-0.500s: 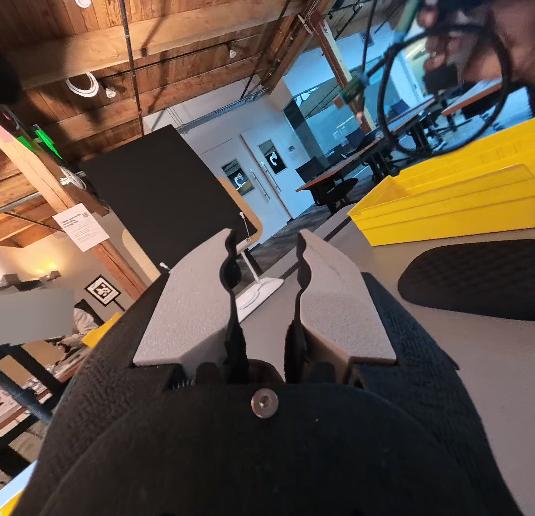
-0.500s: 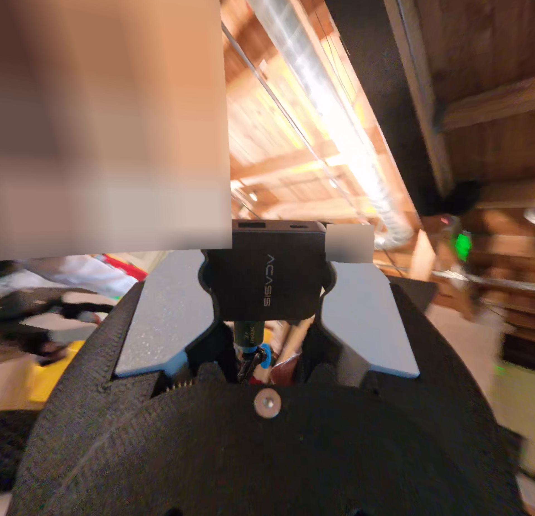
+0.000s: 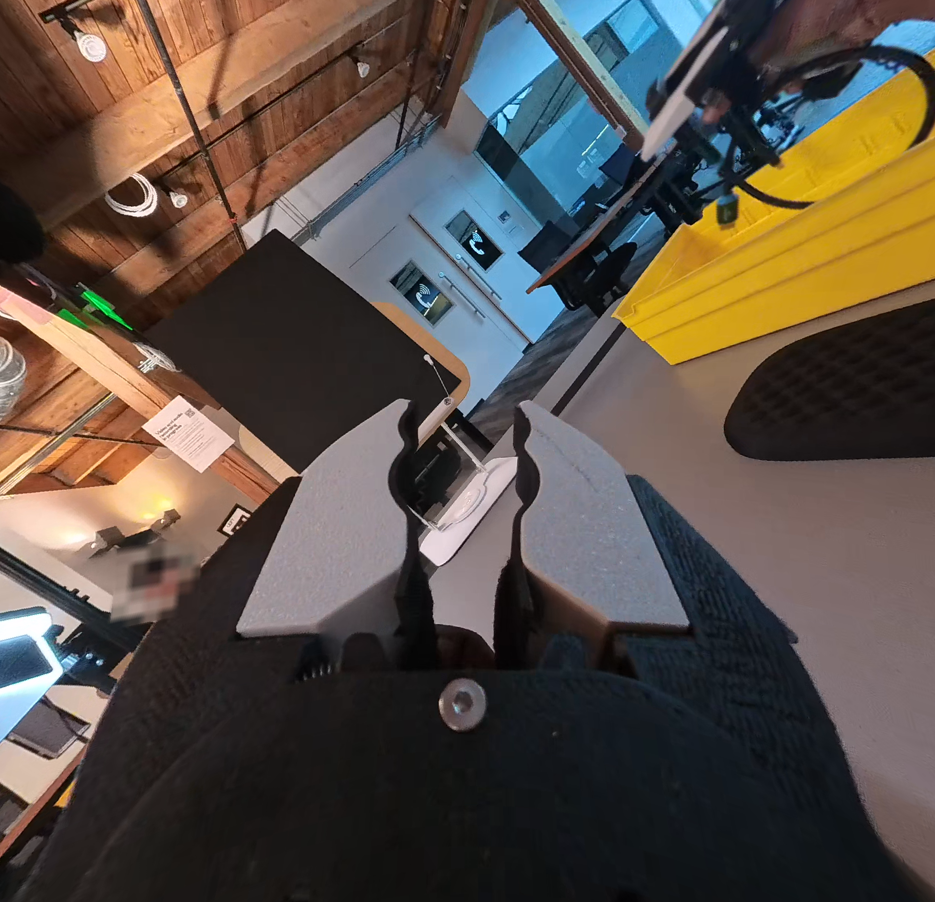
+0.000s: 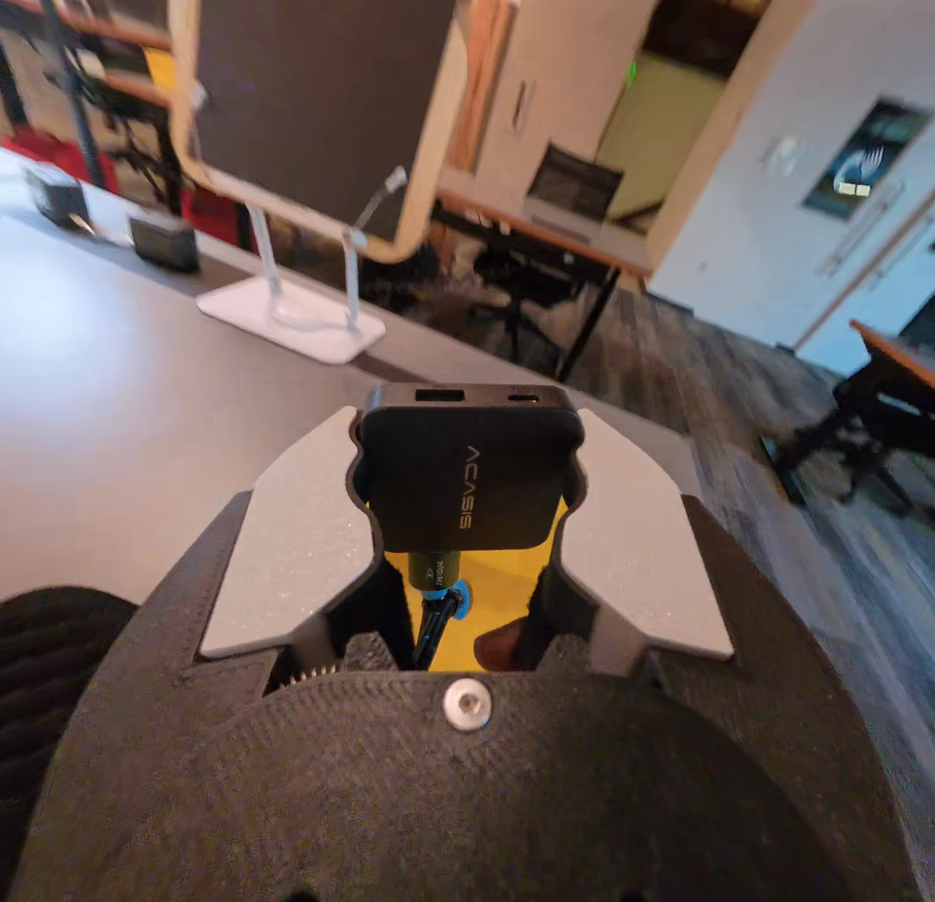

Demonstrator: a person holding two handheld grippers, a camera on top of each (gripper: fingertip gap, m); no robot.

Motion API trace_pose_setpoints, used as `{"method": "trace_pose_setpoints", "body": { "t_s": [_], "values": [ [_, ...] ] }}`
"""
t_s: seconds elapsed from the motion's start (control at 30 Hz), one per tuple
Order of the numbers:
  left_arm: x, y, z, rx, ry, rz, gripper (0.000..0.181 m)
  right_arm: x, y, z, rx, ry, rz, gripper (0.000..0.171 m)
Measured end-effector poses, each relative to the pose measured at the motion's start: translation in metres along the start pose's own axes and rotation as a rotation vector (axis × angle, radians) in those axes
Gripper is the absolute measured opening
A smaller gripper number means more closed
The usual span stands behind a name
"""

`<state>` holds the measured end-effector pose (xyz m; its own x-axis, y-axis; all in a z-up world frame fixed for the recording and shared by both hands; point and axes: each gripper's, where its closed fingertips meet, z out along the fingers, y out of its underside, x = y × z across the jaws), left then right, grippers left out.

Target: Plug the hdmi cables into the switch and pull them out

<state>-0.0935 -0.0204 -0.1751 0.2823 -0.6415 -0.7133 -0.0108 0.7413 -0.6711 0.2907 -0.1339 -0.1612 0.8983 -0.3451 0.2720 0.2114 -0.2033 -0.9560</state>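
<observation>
Right wrist view: right claw (image 4: 468, 465) clamps the black switch (image 4: 470, 478), one cable (image 4: 435, 619) apparently plugged in its near side. Left claw (image 3: 465, 478) gapes empty above the tabletop (image 3: 759, 549); brace the switch while pulling.

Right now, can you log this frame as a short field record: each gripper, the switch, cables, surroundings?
left gripper: open, empty, low over the grey table
right gripper: shut on the switch
switch: black, two free ports on its far edge
plugged cable: seated in the switch's near edge
loose plug: dangling above the yellow bin
mat: black, beside the bin
</observation>
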Motion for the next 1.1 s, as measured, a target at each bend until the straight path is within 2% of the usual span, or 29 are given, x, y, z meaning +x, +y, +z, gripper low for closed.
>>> {"method": "trace_pose_setpoints", "body": {
  "t_s": [0.33,0.43,0.53,0.63,0.87,0.97,1.1],
  "values": [
    [0.0,0.003,0.0,-0.016,-0.001,0.025,0.034,0.011,0.09,0.017,-0.482,0.052,-0.035,0.076],
    [-0.002,0.004,-0.001,-0.021,-0.007,0.031,0.034,0.008,0.106,0.022,-0.571,0.042,-0.049,0.076],
    [-0.005,0.006,-0.001,-0.027,-0.013,0.025,0.034,0.007,0.108,0.025,-0.588,0.061,-0.081,0.076],
    [-0.008,0.008,-0.003,-0.037,-0.021,0.028,0.034,0.003,0.087,0.027,-0.497,0.065,-0.089,0.084],
    [-0.016,0.013,-0.007,-0.053,-0.044,0.024,0.034,-0.009,0.013,0.002,-0.212,0.113,-0.136,0.082],
    [-0.018,0.015,-0.008,-0.065,-0.042,0.013,0.034,-0.042,-0.027,-0.022,-0.003,0.065,-0.16,0.082],
    [-0.002,0.019,-0.005,-0.08,0.05,-0.017,0.034,-0.121,-0.083,-0.074,0.441,-0.096,-0.189,0.077]
  ]
}}
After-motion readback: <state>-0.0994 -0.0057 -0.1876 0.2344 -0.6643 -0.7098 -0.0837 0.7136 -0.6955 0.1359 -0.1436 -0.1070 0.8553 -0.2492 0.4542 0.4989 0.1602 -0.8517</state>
